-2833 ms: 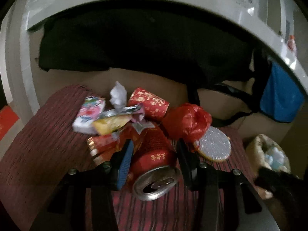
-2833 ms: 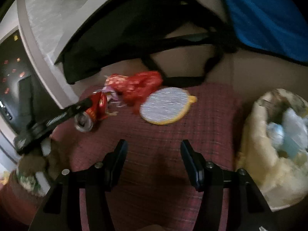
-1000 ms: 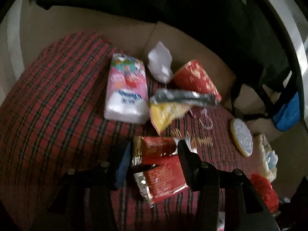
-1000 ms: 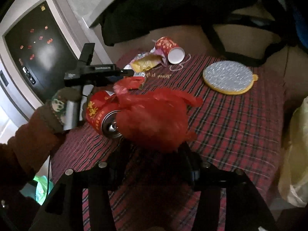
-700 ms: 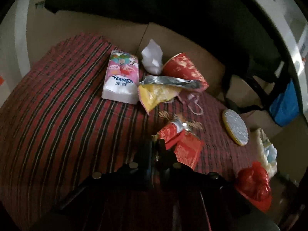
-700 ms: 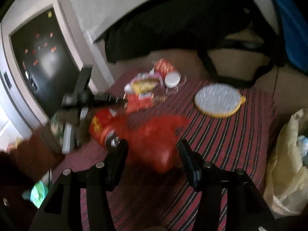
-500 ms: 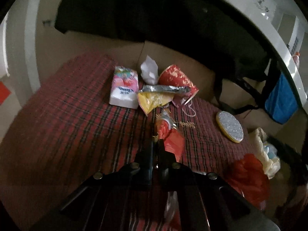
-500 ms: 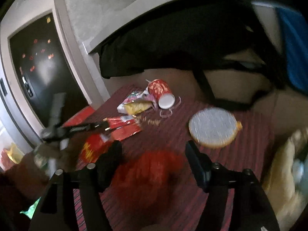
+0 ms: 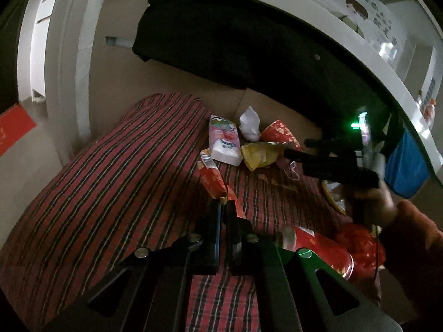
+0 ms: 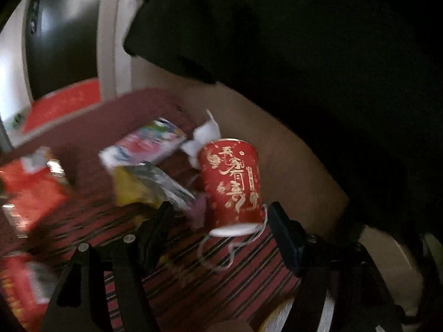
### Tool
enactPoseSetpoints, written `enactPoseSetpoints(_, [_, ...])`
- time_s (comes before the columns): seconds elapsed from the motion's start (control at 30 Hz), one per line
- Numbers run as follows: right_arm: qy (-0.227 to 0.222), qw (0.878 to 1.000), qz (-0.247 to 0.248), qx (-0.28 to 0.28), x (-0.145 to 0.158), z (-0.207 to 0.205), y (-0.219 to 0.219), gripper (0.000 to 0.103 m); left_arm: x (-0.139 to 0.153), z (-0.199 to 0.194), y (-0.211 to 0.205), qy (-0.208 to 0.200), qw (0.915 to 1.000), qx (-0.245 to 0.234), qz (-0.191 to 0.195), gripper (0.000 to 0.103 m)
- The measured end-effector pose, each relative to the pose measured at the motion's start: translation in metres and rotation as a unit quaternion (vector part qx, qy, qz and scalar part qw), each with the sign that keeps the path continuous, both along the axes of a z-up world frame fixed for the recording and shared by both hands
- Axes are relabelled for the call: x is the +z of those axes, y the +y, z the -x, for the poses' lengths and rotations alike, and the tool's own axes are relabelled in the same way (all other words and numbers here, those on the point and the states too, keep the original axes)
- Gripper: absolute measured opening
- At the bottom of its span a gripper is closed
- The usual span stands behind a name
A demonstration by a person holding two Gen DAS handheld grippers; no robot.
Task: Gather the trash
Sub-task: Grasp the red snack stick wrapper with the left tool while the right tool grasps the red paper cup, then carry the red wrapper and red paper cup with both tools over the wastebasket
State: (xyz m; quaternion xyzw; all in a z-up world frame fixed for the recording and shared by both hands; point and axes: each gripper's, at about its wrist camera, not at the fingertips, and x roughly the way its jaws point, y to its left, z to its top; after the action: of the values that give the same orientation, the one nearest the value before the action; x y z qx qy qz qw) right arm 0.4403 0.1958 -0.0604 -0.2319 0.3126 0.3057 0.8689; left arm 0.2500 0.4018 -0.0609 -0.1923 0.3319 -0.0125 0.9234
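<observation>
Two grippers over the plaid cloth.
Left gripper pinched tight on red wrapper; right gripper spread wide, empty, red paper cup just ahead.

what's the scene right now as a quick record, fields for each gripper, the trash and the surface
left gripper: jaws shut on the red wrapper
right gripper: jaws open, red paper cup lying on its side just ahead of them, not gripped
other trash: tissue pack, yellow snack bag, crumpled white tissue
near edge: red can and red plastic bag
surface: red plaid cloth
</observation>
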Motion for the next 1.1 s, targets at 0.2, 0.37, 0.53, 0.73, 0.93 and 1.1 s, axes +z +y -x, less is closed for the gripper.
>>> enactPoseSetpoints(0.2, [0.050, 0.997, -0.035, -0.050, -0.021, -0.048, -0.001, 0.068, -0.001, -0.001, 0.005, -0.010, 0.9998, 0.007, 0.014, 0.003])
enactPoseSetpoints(0.37, [0.092, 0.993, -0.069, -0.038, -0.008, -0.038, -0.016, 0.052, 0.009, 0.006, -0.002, -0.025, 0.9996, 0.008, 0.012, 0.003])
enactPoseSetpoints(0.53, [0.083, 0.992, -0.098, -0.006, 0.032, 0.034, -0.060, 0.052, 0.039, 0.024, -0.027, -0.066, 0.9977, -0.009, 0.005, 0.003])
enactPoseSetpoints(0.73, [0.096, 0.986, -0.133, 0.003, 0.059, 0.107, -0.121, 0.052, 0.073, 0.049, -0.063, -0.107, 0.9936, -0.032, -0.017, 0.003])
enactPoseSetpoints(0.93, [0.101, 0.982, -0.159, 0.010, 0.060, 0.178, -0.165, 0.053, 0.082, 0.071, -0.083, -0.115, 0.9926, -0.034, -0.020, 0.003])
enactPoseSetpoints(1.1, [0.116, 0.980, -0.151, 0.055, 0.049, 0.236, -0.165, 0.053, 0.080, 0.091, -0.099, -0.113, 0.9926, -0.036, -0.026, 0.003])
